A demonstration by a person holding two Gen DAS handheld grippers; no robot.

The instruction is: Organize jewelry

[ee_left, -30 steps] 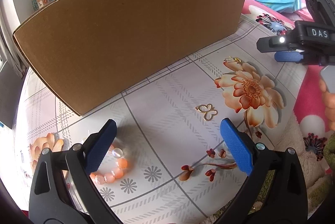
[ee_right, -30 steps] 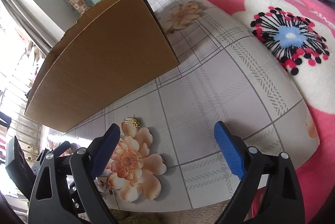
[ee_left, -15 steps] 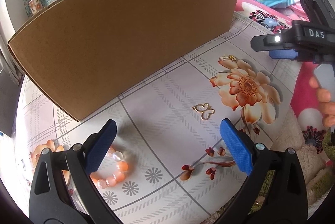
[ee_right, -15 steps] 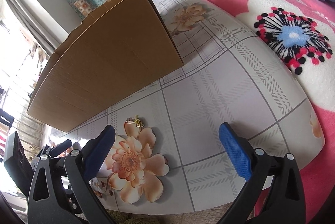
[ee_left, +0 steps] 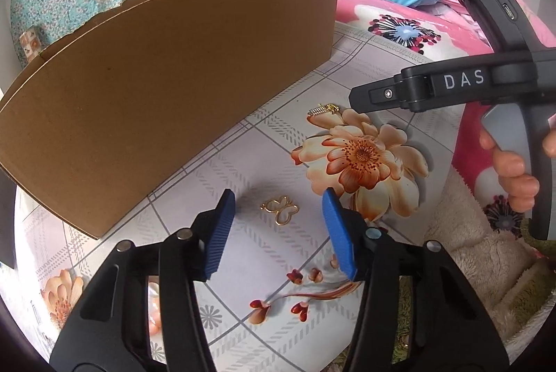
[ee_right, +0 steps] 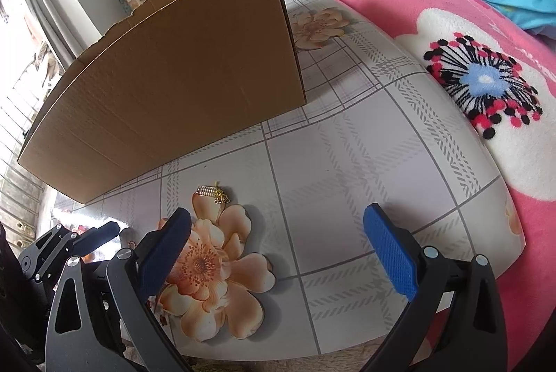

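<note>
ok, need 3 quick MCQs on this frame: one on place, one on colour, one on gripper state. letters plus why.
1. The butterfly pendant lies:
A) inside the cardboard box
B) on the table, between the left gripper's pads
C) on the pink blanket

2. The gripper pads are:
A) red
B) green
C) blue

3. The left gripper is:
A) shut on the pendant
B) partly closed, clear of the pendant
C) holding the box

Key: B, it lies flat on the table in the gap between the pads; C, both pads show blue; B, jaws have just been closing but gaps remain either side.
</note>
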